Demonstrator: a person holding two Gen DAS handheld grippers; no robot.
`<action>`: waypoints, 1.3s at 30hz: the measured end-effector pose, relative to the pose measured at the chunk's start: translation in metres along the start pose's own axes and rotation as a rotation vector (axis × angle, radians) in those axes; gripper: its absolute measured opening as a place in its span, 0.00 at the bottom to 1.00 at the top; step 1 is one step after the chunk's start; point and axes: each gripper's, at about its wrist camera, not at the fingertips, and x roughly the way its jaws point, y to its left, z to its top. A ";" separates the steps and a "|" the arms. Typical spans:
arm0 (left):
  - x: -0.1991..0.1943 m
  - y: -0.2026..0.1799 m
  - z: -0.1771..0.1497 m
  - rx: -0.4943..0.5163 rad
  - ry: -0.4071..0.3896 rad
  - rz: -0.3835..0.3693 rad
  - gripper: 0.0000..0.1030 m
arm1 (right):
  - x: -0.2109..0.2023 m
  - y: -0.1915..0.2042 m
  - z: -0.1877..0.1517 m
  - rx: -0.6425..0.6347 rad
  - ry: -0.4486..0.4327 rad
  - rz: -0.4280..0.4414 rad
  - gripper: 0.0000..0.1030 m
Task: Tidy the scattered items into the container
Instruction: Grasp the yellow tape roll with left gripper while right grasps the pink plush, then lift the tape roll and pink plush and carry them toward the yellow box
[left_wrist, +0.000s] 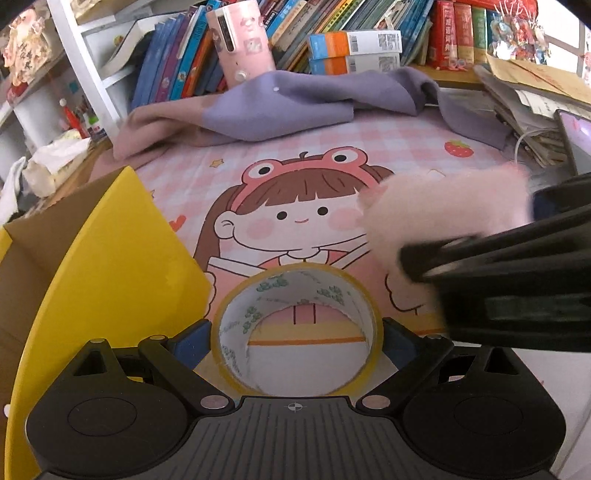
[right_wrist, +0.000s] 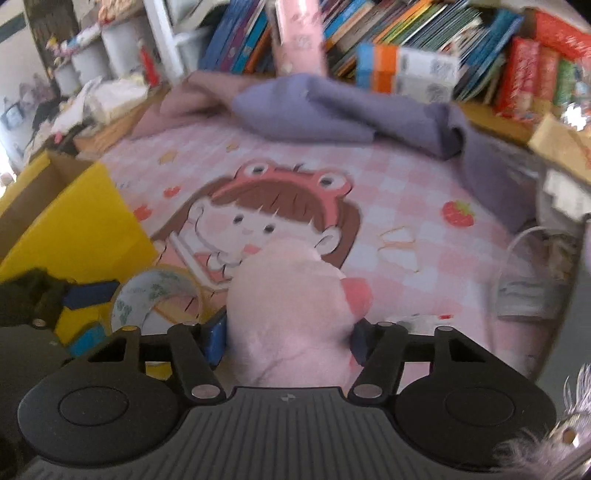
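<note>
Two items were in hand at once, both near the front edge of the cartoon mat (left_wrist: 388, 155). The tape roll (left_wrist: 297, 328) sat upright between the blue pads of the left gripper (left_wrist: 295, 341), and from the left wrist view the pads looked pressed against its sides, so that claw was clenched on the roll. The pink plush toy (right_wrist: 291, 314) bulged out between the fingers of the right gripper (right_wrist: 290, 338); the pads appeared sunk into its soft body, a grasp on the toy, though blur made the contact hard to read exactly.

Just beside the roll, toward the mat's left edge, stood the yellow cardboard box (left_wrist: 122, 266) with its flap up, its brown inside showing. The two grippers were crowded close, the right one's black fingers crossing the left camera's view.

My read: the carry to the box was the step in hand. Doing it well meant taking one gripper over the raised flap first, roll nearest, keeping the roll level so it would not slip, and letting the plush follow clear of the other arm.

Behind lay a purple cloth (left_wrist: 295, 99) at the far edge.
</note>
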 end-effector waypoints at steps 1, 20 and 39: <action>0.002 0.000 0.001 -0.001 0.002 0.001 0.94 | -0.007 -0.002 -0.001 0.007 -0.018 0.000 0.58; -0.041 0.006 -0.007 -0.014 -0.038 -0.131 0.91 | -0.058 -0.014 -0.040 0.103 -0.022 -0.053 0.58; -0.131 0.032 -0.064 -0.047 -0.079 -0.204 0.92 | -0.109 0.017 -0.079 -0.024 -0.020 -0.046 0.58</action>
